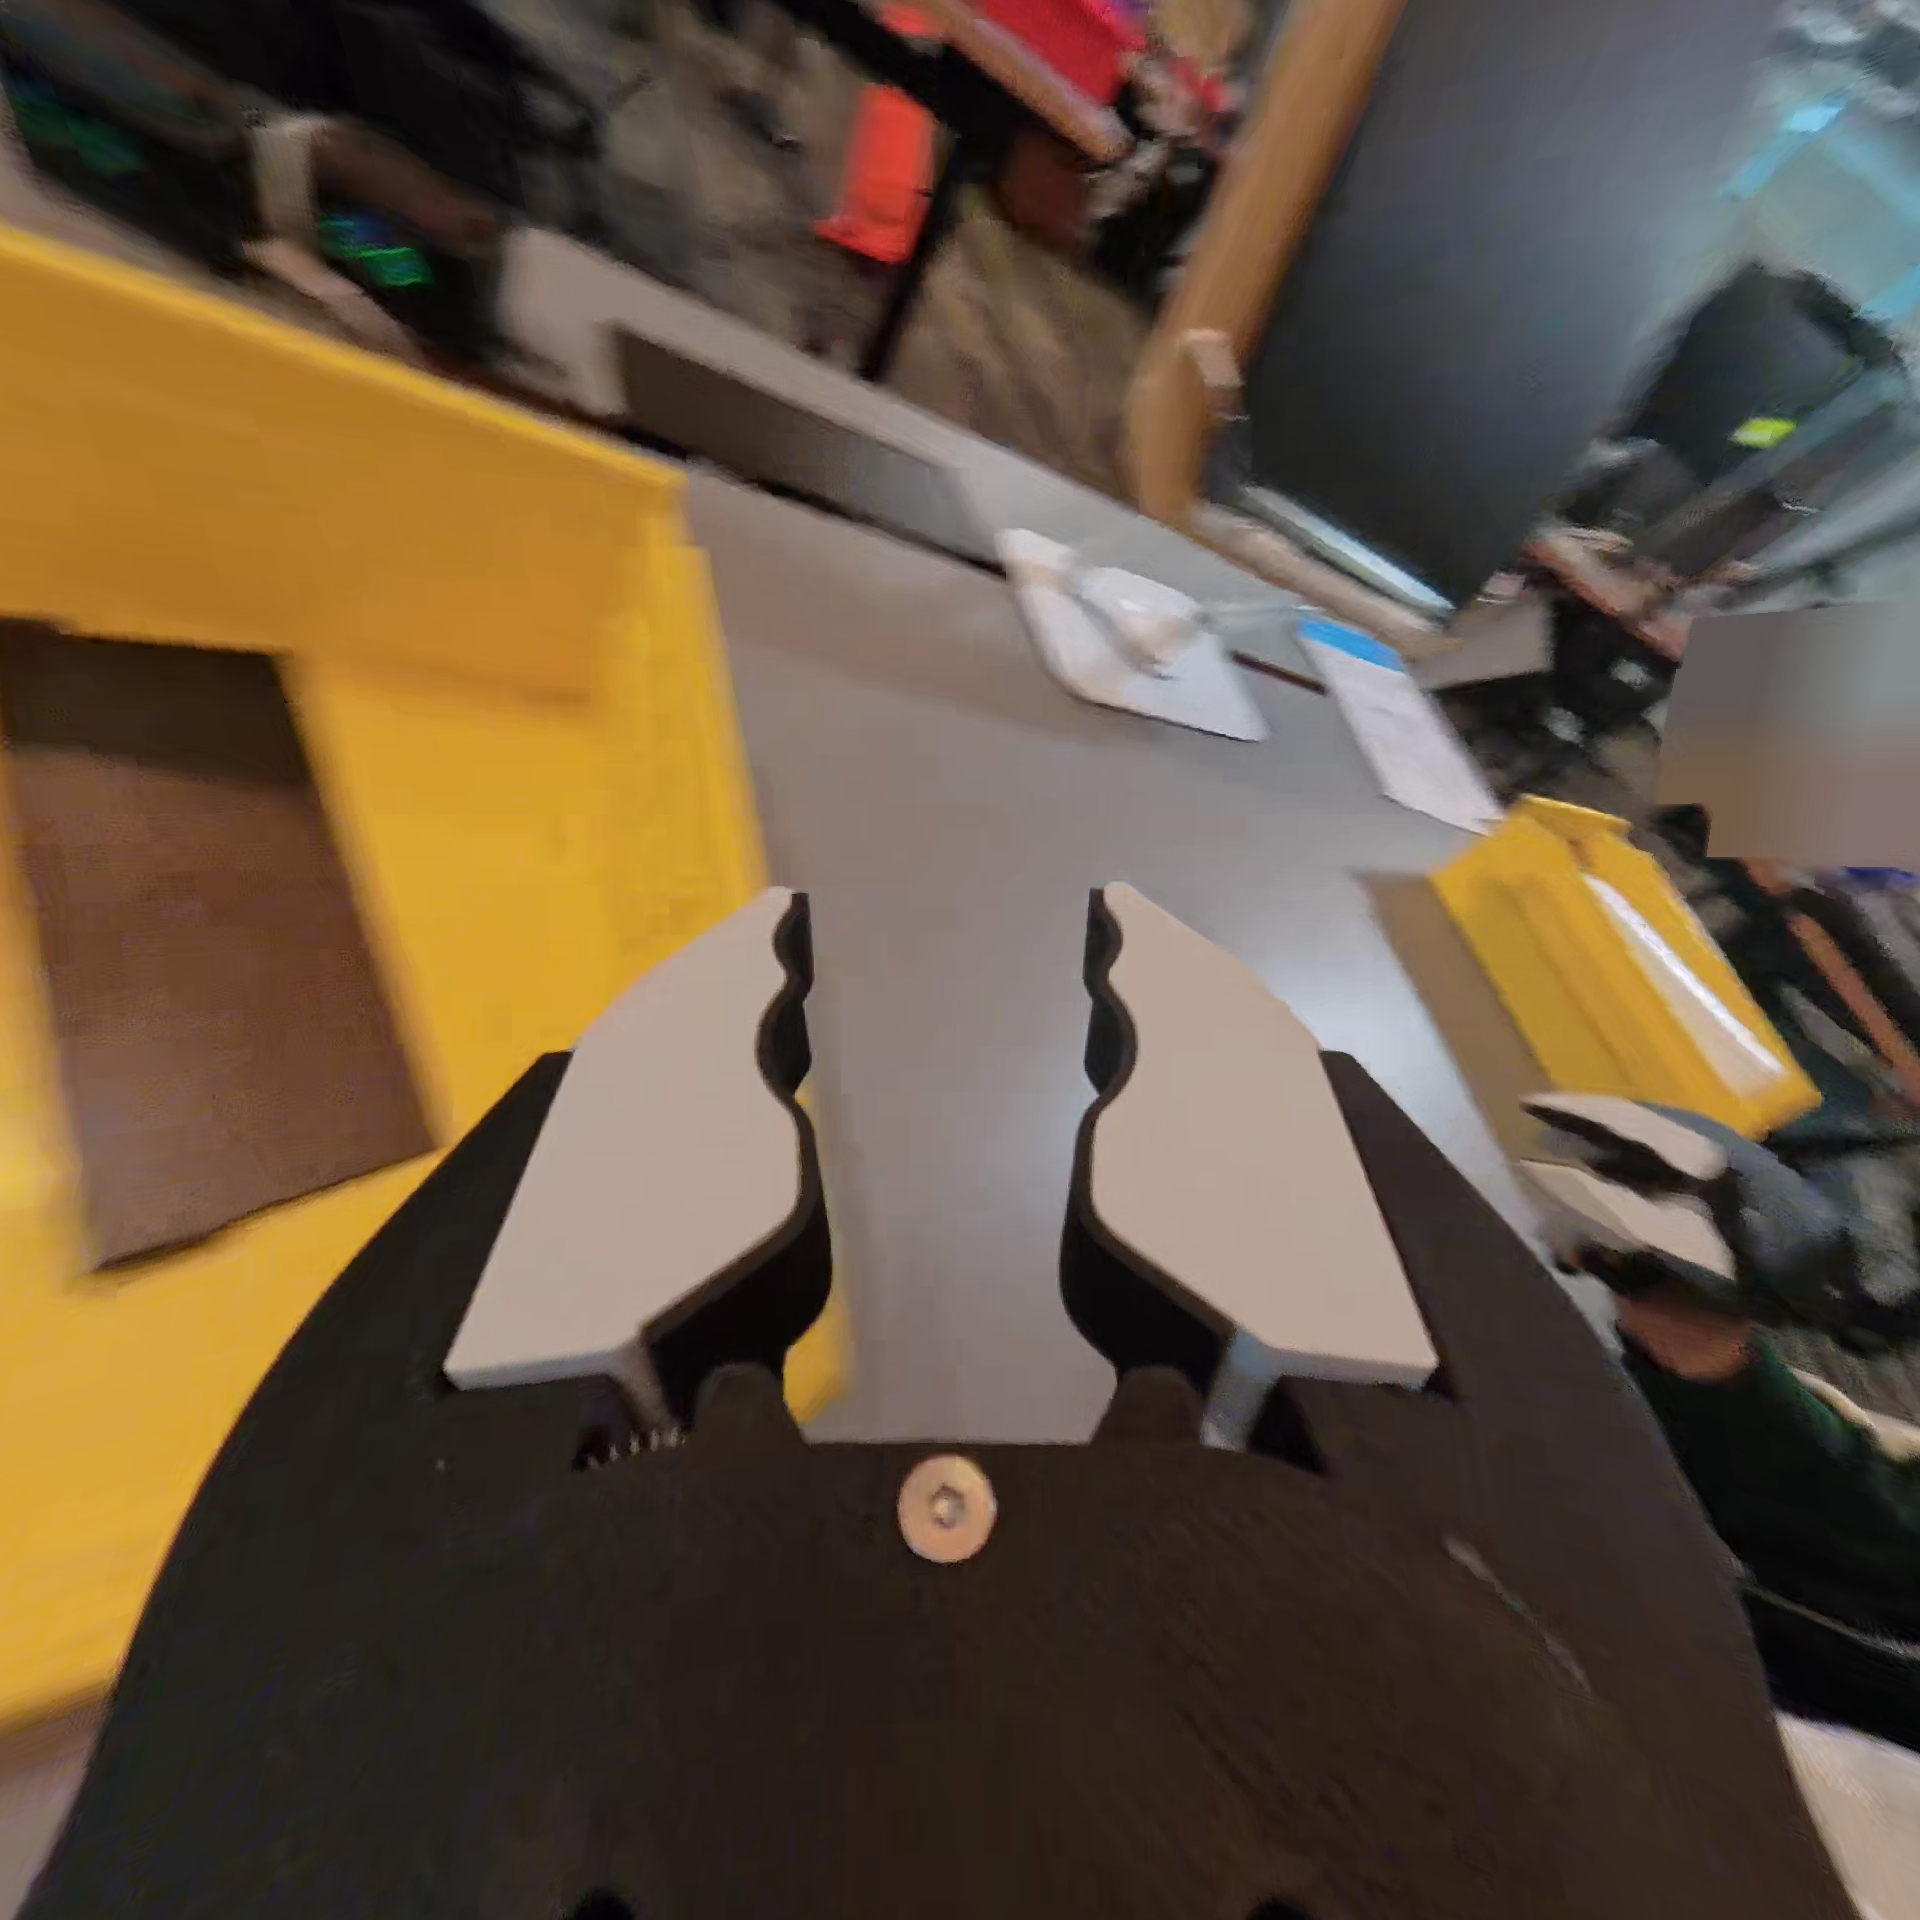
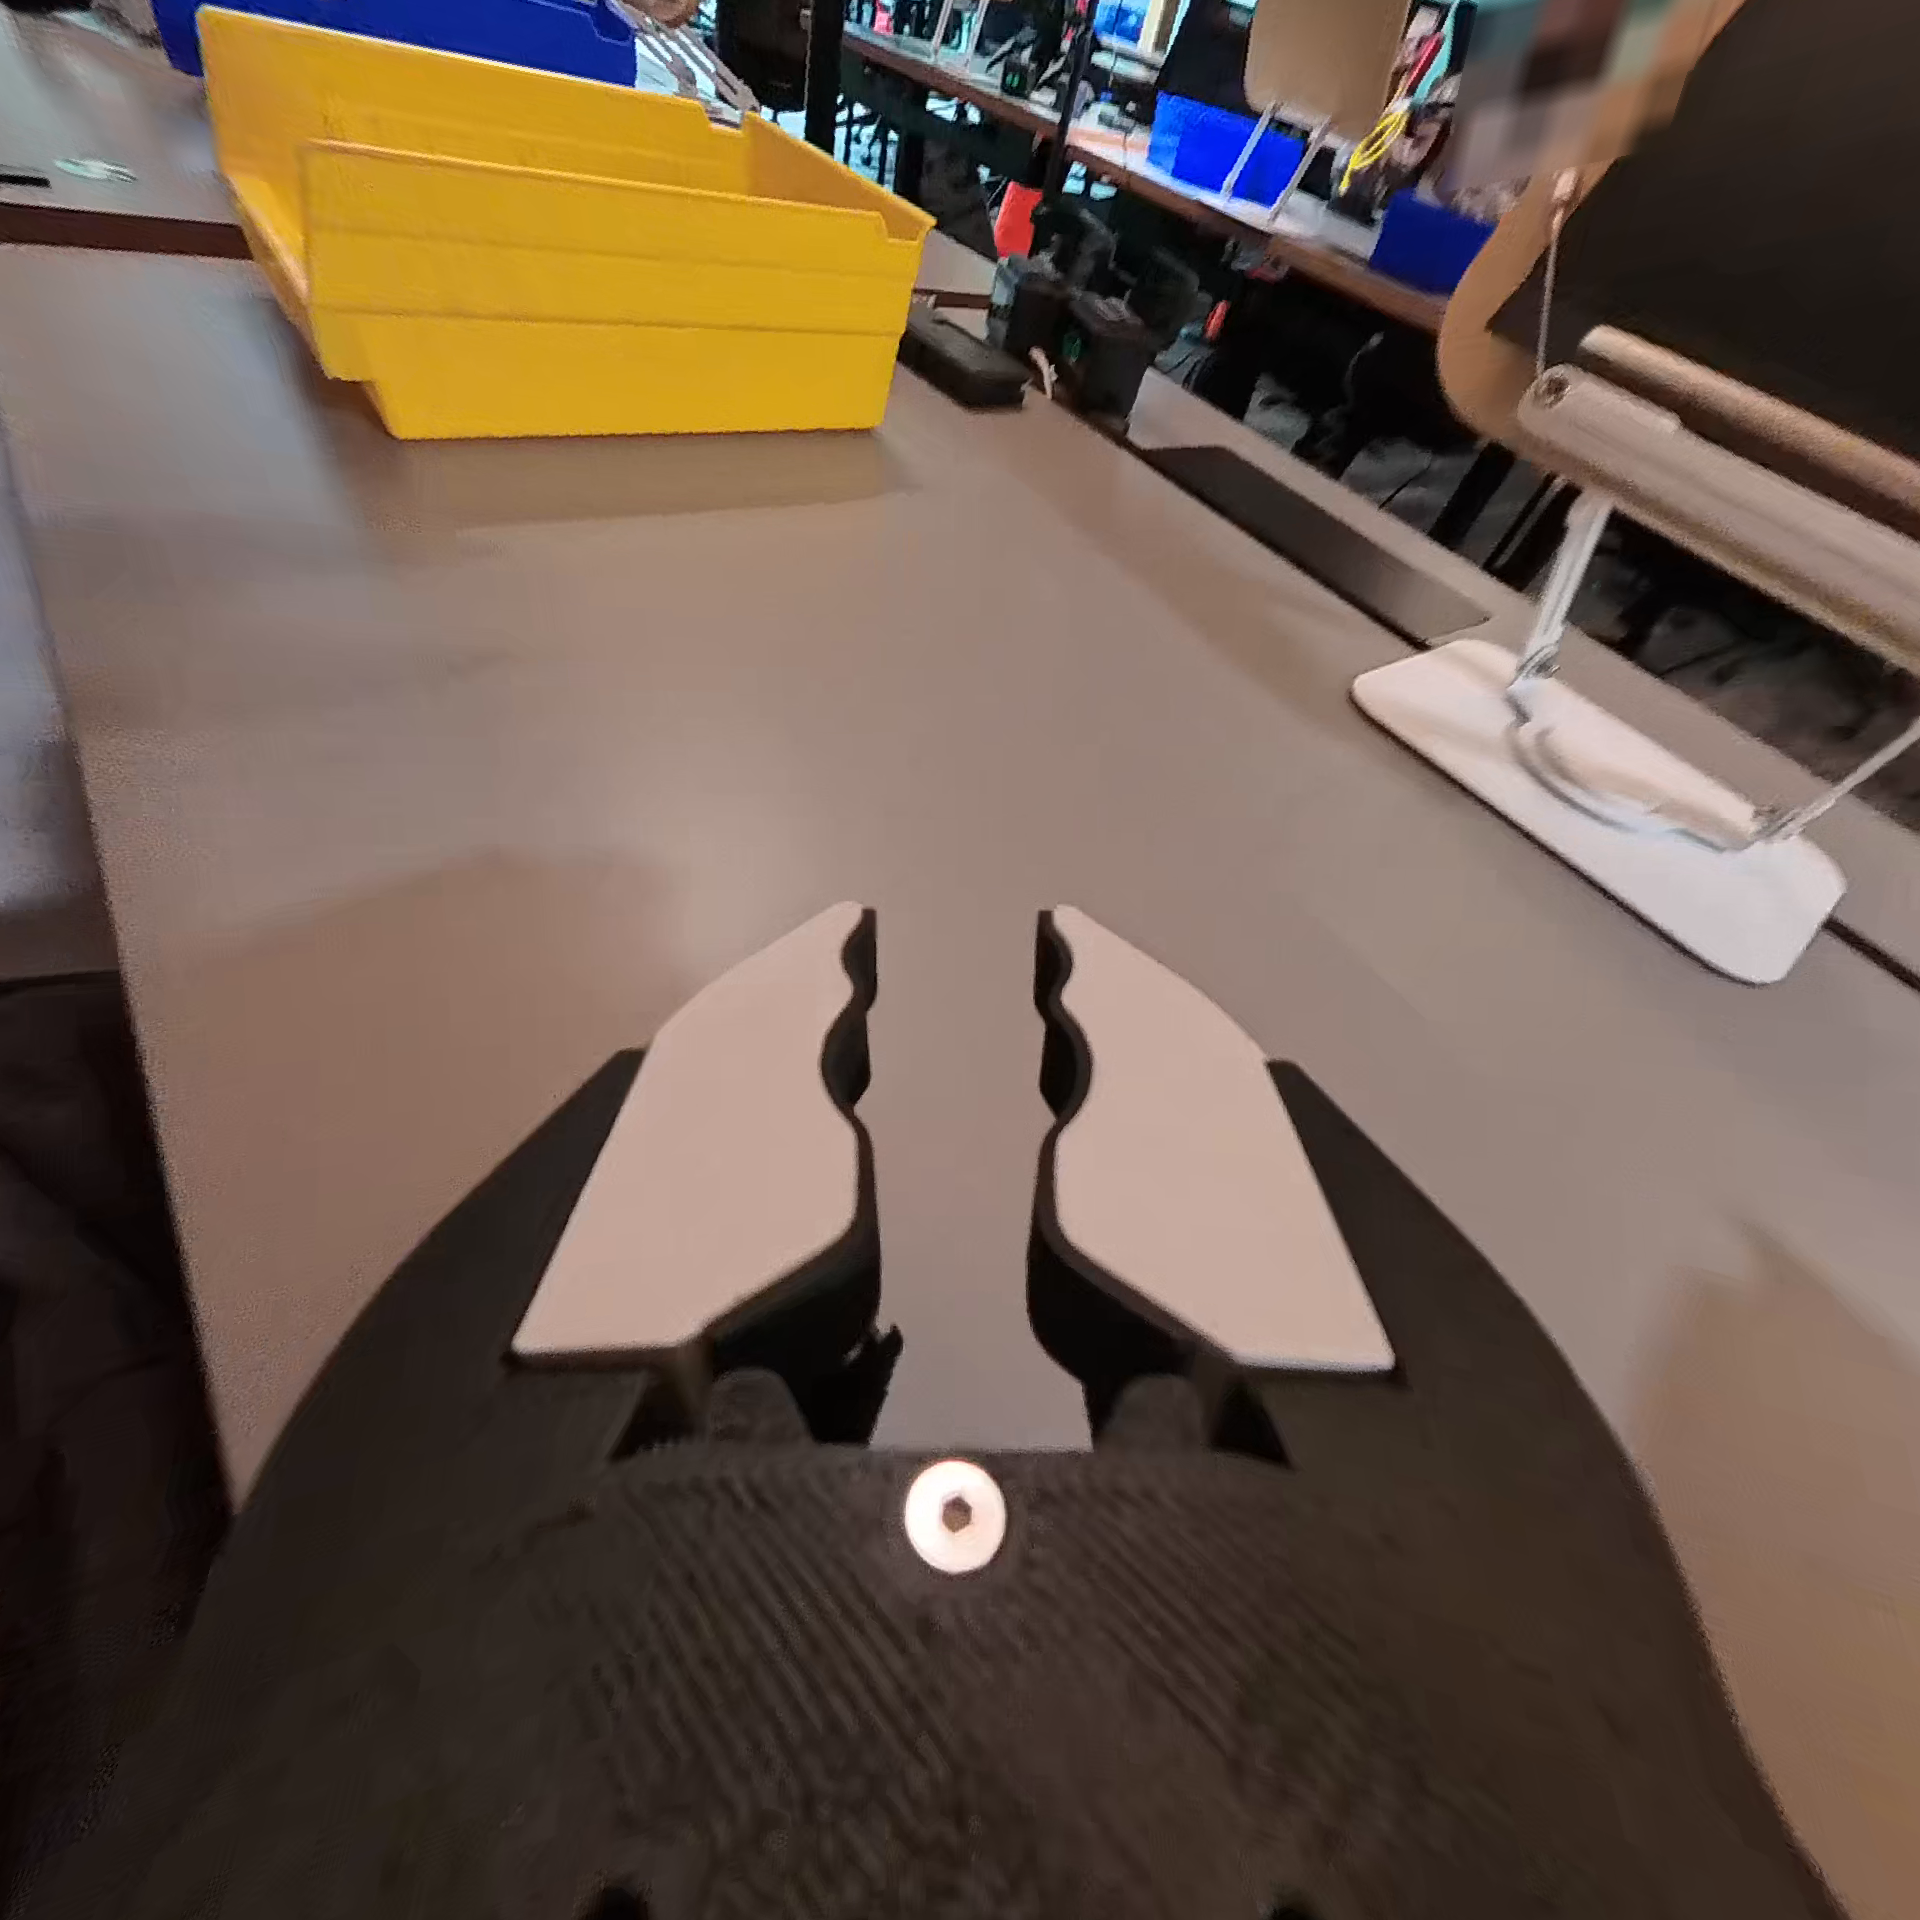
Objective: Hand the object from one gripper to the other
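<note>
My left gripper [image 1: 945,914] is open and empty, with bare grey table [image 1: 935,727] showing between its jaws. It hovers just right of a large yellow bin [image 1: 436,623] that has a flat brown surface [image 1: 208,935] inside. My right gripper [image 2: 956,925] is open and empty, low over the grey table [image 2: 727,675]. It also shows in the left wrist view [image 1: 1631,1174] at the right edge, held by a hand. No loose object lies between the jaws of either gripper or on the table in front of them.
A second yellow bin [image 1: 1610,966] stands at the right. Stacked yellow bins [image 2: 582,291] stand at the far left. A white monitor stand base [image 2: 1600,810] [image 1: 1132,644] sits at the right with a dark screen [image 2: 1766,208] above it. A paper [image 1: 1392,717] lies by the base. Some 40 cm of space lies between my two pairs of fingers.
</note>
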Demonstrator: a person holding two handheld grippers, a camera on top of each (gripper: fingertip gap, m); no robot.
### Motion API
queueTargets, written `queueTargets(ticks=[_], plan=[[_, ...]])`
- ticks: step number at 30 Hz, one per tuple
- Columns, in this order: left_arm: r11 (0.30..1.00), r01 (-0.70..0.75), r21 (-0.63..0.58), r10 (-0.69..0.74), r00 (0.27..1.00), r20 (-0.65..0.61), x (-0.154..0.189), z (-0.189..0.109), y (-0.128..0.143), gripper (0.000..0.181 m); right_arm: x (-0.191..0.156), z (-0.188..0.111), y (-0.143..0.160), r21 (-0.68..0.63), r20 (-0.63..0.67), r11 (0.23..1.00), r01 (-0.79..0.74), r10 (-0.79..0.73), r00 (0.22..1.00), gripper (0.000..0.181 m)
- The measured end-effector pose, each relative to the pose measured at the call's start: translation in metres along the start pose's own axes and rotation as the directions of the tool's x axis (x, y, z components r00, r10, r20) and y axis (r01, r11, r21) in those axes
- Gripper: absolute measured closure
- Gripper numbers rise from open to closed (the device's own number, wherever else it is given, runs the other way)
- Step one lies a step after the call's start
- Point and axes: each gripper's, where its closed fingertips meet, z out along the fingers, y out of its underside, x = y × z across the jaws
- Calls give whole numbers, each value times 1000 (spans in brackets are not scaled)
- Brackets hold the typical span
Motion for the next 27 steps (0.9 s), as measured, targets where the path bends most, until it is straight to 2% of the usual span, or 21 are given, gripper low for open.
queueTargets(ticks=[2,4,7,11,16,19,21,22,23,27], plan=[[997,44,-57,-35,988,151,-54,-3,1,119,6,5,-4,18,-22,1000,16,-16,1000,153],[987,87,-139,-39,949,312,-104,1,11,94,10,12,-6,26,-40,1000,6,-5,999,155],[943,165,-287,-28,903,428,-150,13,35,86,10,25,-8,18,-43,999,-52,52,998,156],[880,194,-434,35,885,465,-169,32,63,81,6,41,-13,-2,-55,1000,-15,14,998,157],[772,187,-607,275,762,586,-191,25,84,70,0,52,-18,-49,-79,996,76,-80,994,157],[769,193,-609,274,761,587,-192,26,83,71,-8,58,-20,-57,-56,992,110,-113,992,156],[779,194,-597,241,787,569,-190,28,84,80,-9,62,-21,-71,-53,985,156,-160,986,155],[778,177,-602,248,794,555,-189,27,82,98,-9,63,-21,-76,-54,981,177,-181,982,155],[780,170,-603,247,801,546,-187,27,82,104,-9,63,-22,-76,-52,979,190,-194,980,154],[791,125,-599,270,807,525,-185,23,85,104,-10,65,-24,-59,-40,981,184,-186,982,154]])
